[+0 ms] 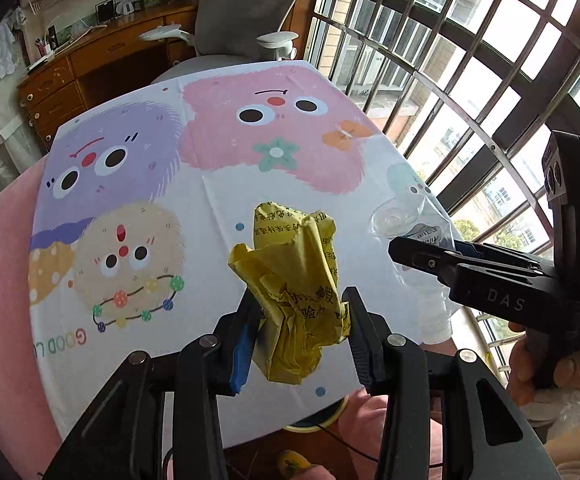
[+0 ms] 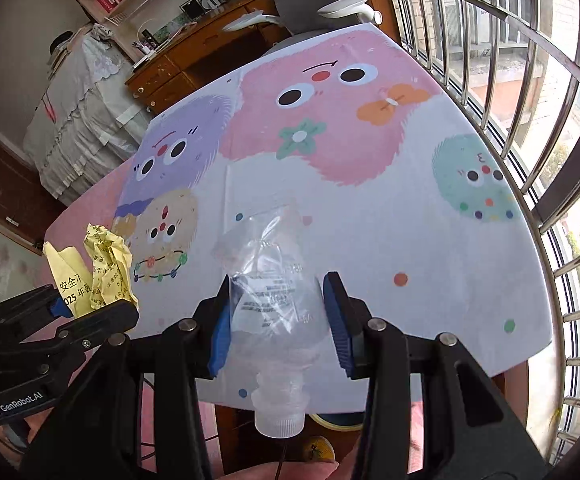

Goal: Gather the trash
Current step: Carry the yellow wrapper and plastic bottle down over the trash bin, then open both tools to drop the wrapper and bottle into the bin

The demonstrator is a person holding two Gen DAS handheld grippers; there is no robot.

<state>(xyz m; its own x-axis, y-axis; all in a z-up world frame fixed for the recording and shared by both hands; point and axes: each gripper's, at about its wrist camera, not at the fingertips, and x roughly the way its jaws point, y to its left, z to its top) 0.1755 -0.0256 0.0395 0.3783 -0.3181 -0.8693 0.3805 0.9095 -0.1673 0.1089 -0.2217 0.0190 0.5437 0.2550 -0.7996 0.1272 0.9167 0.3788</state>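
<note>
We've got both pieces: left gripper (image 1: 302, 320) clamps yellow paper (image 1: 294, 280), right gripper (image 2: 275, 320) pinches the plastic bottle (image 2: 267, 300). Next we need a bin; none visible.

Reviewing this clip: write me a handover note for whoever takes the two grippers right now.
Left gripper: shut on the crumpled yellow paper, held above the table's near edge.
Right gripper: fingers on either side of the crushed clear bottle, cap toward the camera; it looks gripped and lifted, but the right finger shows a small gap.
Table: no other trash visible on the cartoon cloth.
Done: both pieces picked up.
Left: drop both into a bin; no bin is clearly in view, so find it first.
</note>
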